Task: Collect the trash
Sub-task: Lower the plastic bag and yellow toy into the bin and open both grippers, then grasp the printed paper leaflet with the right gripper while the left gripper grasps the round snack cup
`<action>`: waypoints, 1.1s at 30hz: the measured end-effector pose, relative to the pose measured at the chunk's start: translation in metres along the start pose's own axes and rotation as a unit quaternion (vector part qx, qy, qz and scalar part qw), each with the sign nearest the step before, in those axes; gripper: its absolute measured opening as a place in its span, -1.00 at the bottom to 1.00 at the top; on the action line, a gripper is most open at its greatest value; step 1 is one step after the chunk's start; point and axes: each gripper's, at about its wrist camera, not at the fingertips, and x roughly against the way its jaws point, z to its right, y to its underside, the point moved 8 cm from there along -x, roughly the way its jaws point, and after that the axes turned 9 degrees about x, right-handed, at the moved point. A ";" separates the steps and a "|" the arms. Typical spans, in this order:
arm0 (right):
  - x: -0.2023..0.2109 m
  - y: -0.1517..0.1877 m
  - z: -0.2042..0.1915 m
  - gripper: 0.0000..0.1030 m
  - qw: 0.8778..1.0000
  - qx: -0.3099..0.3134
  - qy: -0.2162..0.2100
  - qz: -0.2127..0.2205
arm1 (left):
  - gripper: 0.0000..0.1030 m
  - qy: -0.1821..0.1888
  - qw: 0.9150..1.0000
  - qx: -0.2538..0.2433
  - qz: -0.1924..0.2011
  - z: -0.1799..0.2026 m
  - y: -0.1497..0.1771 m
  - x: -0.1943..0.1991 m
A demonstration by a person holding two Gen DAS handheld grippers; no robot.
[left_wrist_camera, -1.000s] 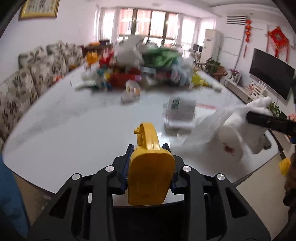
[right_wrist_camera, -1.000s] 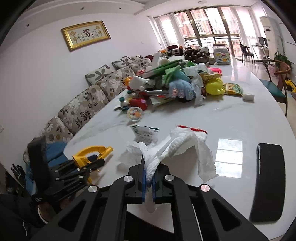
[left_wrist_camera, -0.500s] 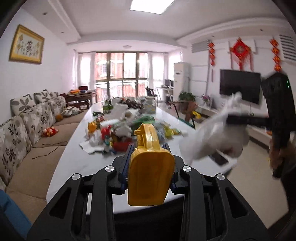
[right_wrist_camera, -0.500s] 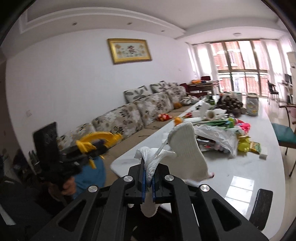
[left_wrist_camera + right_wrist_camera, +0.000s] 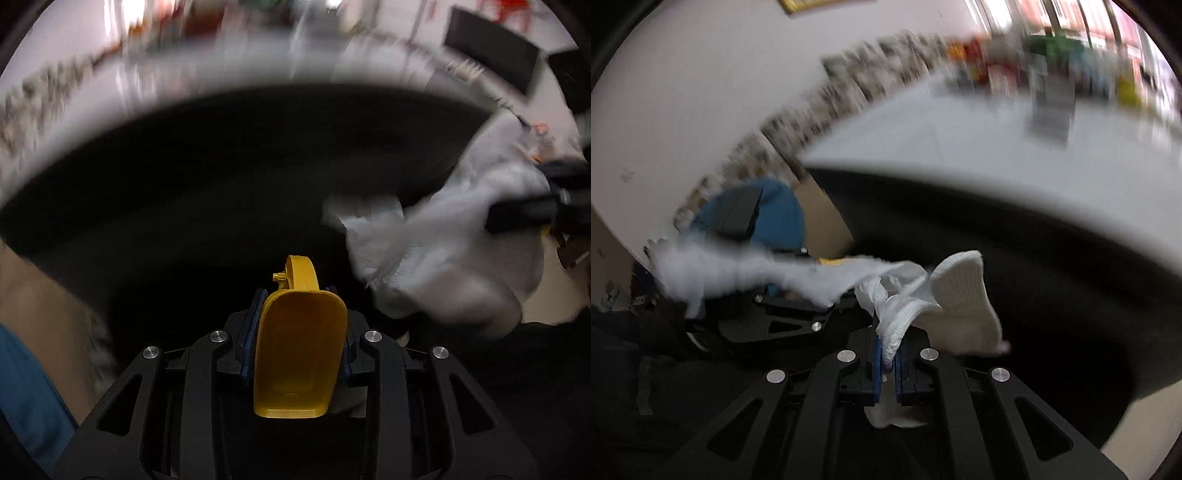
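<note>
One yellow plastic piece (image 5: pixel 300 352) is clamped between the two blue-padded fingers of the left gripper (image 5: pixel 298 314), its looped handle pointing forward. Beyond it the white table (image 5: pixel 207 79) is seen from below its near edge, with a dark space under the tabletop; everything on the far part of the table is blurred and cannot be counted. To the right in the left wrist view, one bundle of white wrapping and tissue (image 5: pixel 454 251) is hung from the right gripper (image 5: pixel 517 214), level with the table's near edge.

In the right wrist view, the left gripper (image 5: pixel 783 314) is seen at the left, partly hidden by one blurred flap of the wrapping (image 5: pixel 757 273). At the middle, the right gripper (image 5: pixel 886 354) is closed tight on the twisted white bundle (image 5: pixel 905 306), held below the table's (image 5: pixel 960 147) near edge
</note>
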 end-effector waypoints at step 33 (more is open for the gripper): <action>0.066 -0.175 0.126 0.38 0.975 -0.060 0.179 0.113 | 0.63 -0.106 0.983 -0.020 0.148 -0.009 -0.076 0.091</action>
